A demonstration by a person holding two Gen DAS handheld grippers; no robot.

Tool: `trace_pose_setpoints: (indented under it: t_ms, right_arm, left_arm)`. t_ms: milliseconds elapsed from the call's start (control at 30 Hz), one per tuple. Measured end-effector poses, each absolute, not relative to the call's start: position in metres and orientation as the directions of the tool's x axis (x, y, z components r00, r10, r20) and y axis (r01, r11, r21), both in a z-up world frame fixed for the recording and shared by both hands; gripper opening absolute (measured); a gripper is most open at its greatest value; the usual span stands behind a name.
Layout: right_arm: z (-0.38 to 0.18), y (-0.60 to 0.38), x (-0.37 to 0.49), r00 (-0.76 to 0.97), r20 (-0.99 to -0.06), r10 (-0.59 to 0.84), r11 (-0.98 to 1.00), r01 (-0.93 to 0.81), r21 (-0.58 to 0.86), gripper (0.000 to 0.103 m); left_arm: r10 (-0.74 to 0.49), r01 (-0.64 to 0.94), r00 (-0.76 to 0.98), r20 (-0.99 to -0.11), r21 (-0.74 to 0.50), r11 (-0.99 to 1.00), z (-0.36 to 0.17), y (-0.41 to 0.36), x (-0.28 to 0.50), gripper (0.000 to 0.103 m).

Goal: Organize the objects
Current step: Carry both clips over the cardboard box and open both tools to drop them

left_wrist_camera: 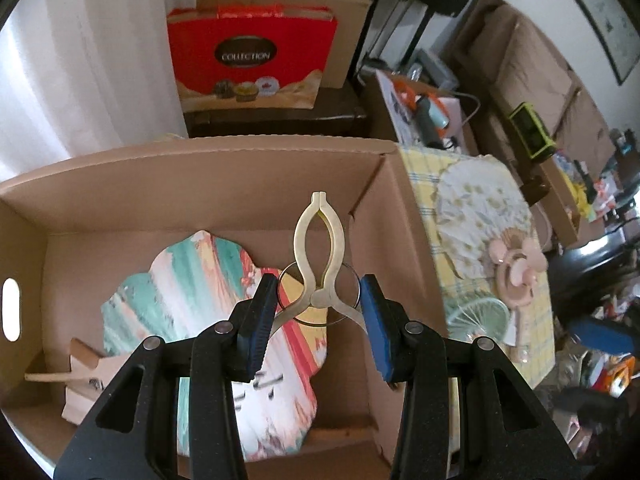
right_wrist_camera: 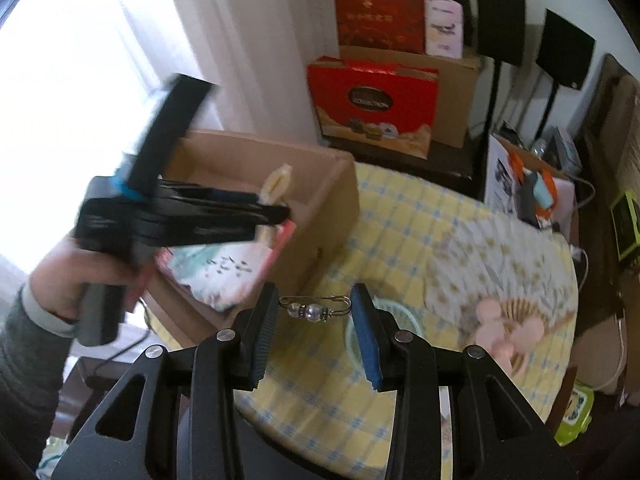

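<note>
Above the cardboard box (left_wrist_camera: 200, 184), the left gripper (left_wrist_camera: 319, 312) grips a metal clip (left_wrist_camera: 318, 248); the right gripper (right_wrist_camera: 315, 312) clasps a beaded safety pin (right_wrist_camera: 314, 309).

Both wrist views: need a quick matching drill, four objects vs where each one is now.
Things:
1. metal clip
2. beaded pin
3. colourful fan
4. pink mini fan

Places:
A. lying in the cardboard box
B. on the yellow checked cloth
C. between the left gripper pads
D. between the right gripper pads

Pairs: 1-C, 2-D, 3-A, 4-B
</note>
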State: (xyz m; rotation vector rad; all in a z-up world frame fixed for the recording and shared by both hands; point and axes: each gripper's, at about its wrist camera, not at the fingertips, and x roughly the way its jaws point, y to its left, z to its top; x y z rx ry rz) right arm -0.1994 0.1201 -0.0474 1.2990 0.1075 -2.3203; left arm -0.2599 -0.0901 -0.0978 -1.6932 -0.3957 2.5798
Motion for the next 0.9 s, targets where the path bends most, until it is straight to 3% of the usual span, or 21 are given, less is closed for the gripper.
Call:
trace_pose_setpoints:
  t_ms: [167,233,300,900]
  right_arm:
    - [-0.048,0.104,-0.218,-0.429,-0.821,-0.377,-0.875,0.455,0.165,0.038]
    - [-0.05,0.101,-0.225,-0.424,-0.822,-0.38,-0.875,0.454,0.17,0.038]
    - [-0.053,0.098,-0.23,-0.419,-0.824,-0.382,-0.874,0.453,0.175,0.038]
    - [-0.075,0.052,-0.279,-0.433,-0.824,-0.366,-0.882,0.443,0.159,0.039]
  left_arm:
    - [0.182,0.114,-0.379,-0.907,-0.241,-0.964,-0.112,-0.089,-0.28,0.041]
    - [0.178,0.111,-0.379,-0.908,-0.235,-0.966,-0.113,-0.089,-0.283,0.048]
    - [0.17,0.121,-0.389,-0.905,-0.233,-0.965,-0.112,-0.092,-0.285,0.066]
    - [0.081,0.225,-0.462,-0.883,-0.205,-0.953,-0.083,-0.164,-0.234,0.072]
